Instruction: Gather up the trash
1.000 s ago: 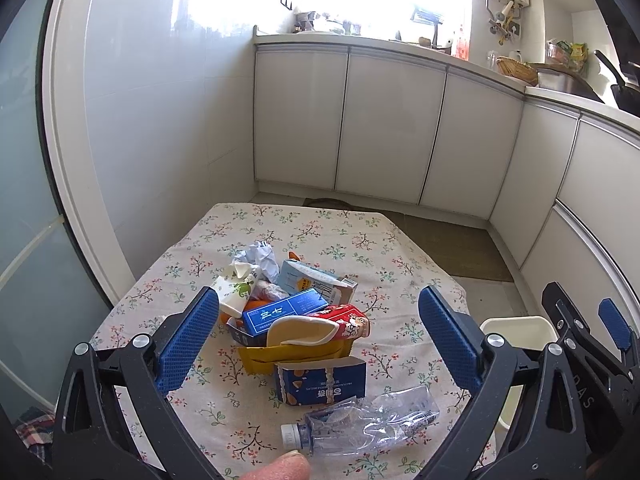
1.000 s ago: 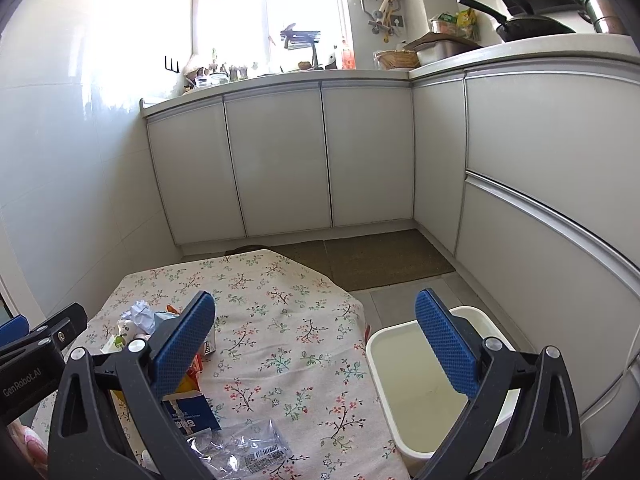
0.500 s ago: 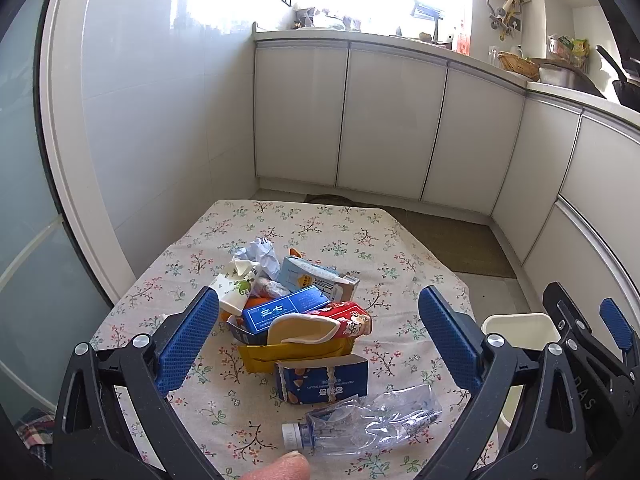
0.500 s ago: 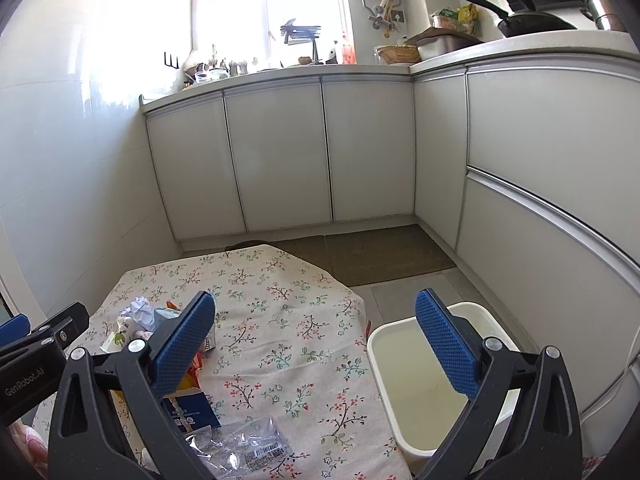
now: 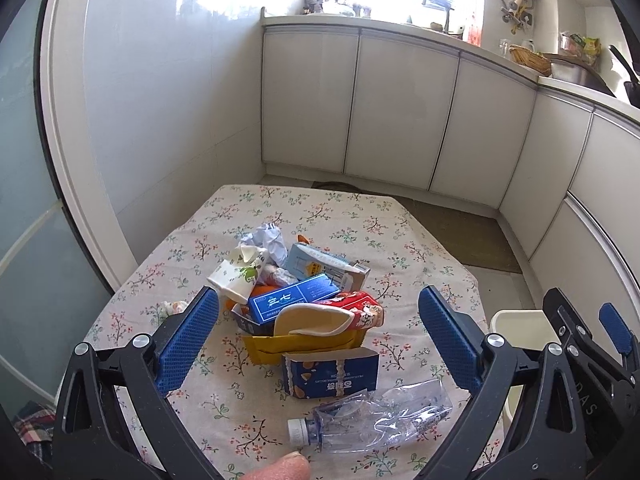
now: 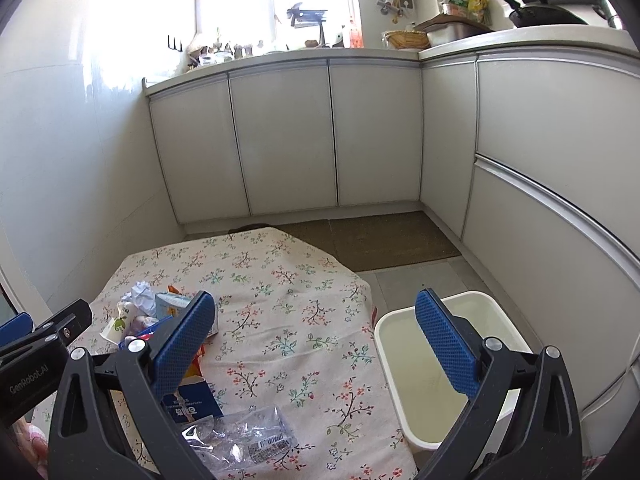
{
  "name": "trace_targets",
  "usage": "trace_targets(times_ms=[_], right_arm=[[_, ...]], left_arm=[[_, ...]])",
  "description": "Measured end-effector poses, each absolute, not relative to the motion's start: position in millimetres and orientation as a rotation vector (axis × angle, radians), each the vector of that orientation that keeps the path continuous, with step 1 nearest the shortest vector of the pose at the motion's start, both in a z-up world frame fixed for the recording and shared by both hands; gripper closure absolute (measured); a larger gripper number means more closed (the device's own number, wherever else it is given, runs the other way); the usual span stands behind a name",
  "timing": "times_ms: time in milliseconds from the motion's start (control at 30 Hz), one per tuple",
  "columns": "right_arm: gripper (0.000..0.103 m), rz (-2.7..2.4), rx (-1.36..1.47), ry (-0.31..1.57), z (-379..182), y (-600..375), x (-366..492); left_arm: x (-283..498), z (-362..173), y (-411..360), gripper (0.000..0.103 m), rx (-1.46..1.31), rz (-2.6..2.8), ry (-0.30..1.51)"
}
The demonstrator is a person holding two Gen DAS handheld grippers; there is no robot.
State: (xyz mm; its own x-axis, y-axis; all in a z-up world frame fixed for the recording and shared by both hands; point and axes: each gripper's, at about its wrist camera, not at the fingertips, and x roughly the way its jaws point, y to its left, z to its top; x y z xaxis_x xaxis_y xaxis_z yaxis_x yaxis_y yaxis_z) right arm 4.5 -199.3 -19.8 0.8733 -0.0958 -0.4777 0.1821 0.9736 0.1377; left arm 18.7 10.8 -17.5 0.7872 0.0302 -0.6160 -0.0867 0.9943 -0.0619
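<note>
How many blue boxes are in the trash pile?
3: a dark blue box lying in the middle of the pile, a pale blue box behind it, and a torn navy box at the front by the bottle. More may hide underneath.

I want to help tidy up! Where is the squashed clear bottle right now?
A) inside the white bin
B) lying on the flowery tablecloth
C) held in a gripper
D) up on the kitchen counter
B: the squashed clear bottle lies on its side on the flowery tablecloth, near the pile of boxes; the white bin looks empty, and both grippers are open.
</note>
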Motion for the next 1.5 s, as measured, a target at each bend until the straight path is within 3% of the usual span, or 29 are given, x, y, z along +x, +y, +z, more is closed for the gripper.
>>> trace_targets(times_ms=[267,633,900,1133,1333,1367,1500], right_arm=[[0.005,-0.095,0.171,0.624,-37,-194,20],[0.006,-0.055,0.118,0.760,-64,-181,37],[0.006,-0.031,0.135,0.824,-78,-179,46],[0.006,-0.022,0.102,0.847,-89,-171,53],[0.006,-0.016,0.078,0.872,-98,-164,59],[0.006,-0.015,0.073,0.874,-99,-163,60],[0.006,-0.004,0.066,0.871,-101,-158,64]], left_arm=[[50,-42,53,0.007,-0.139,0.186,0.766],[105,-107,206,0.007,-0.511,0.388,1.018],[119,-146,234,0.009,-0.619,0.443,1.092],[136,-167,233,0.026,-0.676,0.456,1.107],[147,-174,230,0.047,-0.660,0.444,1.107],[148,-174,229,0.056,-0.652,0.439,1.106],[149,-172,226,0.063,-0.614,0.422,1.101]])
